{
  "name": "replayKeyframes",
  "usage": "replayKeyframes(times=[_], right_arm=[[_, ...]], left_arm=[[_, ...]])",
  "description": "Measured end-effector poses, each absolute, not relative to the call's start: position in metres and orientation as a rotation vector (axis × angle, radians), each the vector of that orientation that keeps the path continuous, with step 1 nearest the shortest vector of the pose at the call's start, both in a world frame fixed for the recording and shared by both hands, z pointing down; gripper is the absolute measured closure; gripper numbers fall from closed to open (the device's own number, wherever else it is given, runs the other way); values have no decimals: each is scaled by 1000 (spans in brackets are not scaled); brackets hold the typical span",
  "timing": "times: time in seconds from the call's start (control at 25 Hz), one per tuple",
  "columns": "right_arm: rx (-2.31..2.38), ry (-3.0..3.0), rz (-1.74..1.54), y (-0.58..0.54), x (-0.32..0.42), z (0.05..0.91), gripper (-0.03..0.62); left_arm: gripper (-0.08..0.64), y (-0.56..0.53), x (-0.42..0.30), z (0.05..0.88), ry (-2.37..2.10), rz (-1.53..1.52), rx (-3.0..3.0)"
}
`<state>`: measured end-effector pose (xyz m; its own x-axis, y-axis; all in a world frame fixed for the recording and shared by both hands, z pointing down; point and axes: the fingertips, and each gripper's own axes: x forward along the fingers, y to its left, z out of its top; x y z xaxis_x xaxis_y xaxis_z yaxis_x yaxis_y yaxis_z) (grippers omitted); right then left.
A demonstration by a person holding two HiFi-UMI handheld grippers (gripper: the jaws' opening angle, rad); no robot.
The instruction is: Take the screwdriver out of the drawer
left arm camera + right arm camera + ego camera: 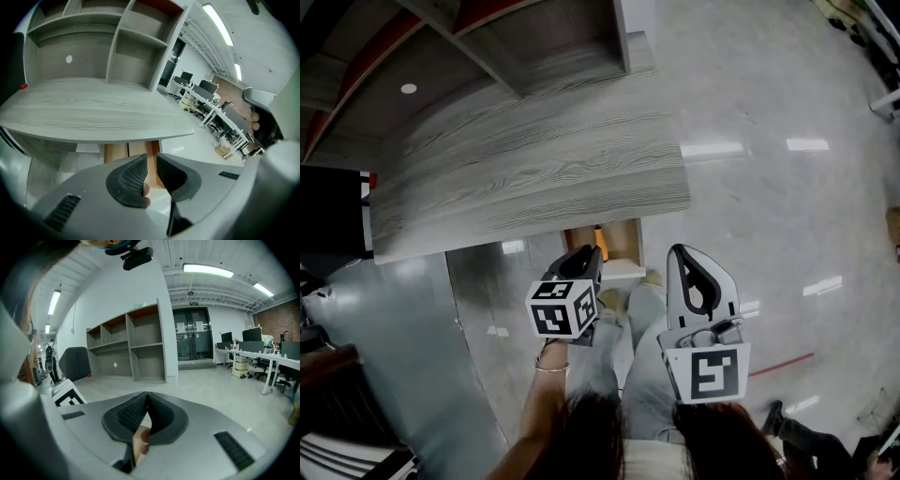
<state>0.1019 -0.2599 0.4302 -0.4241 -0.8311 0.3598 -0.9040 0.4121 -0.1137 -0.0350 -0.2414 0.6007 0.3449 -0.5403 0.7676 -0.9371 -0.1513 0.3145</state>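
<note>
head view: a grey wood-grain surface [525,159] fills the upper middle. under its near edge a drawer [623,242] stands open and shows a pale wooden inside. a small orange-and-black thing lies in it at the left, most likely the screwdriver [599,240], though it is too small to be sure. the left gripper [586,255] hangs just in front of the drawer, close to that thing but not touching it. the right gripper [682,258] is beside it to the right, outside the drawer.

left gripper view: the jaws stand a narrow gap apart with nothing between them. the drawer's wood shows just beyond them under the surface edge. the screwdriver cannot be made out here.

right gripper view: the jaws are pressed together at their tips and hold nothing. they point out over the floor toward a grey shelf unit [140,343], away from the drawer.

the screwdriver is probably light and stiff, with a round handle that may roll. i would pinch across the thick handle near its middle, not the thin, smooth shaft.
</note>
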Motion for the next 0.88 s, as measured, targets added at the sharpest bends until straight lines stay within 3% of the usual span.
replayKeyframes(times=[0.88], right_arm=[[1417, -2414, 409, -281, 62, 532, 566]], left_arm=[[457, -257, -45, 722, -1280, 747, 1654]])
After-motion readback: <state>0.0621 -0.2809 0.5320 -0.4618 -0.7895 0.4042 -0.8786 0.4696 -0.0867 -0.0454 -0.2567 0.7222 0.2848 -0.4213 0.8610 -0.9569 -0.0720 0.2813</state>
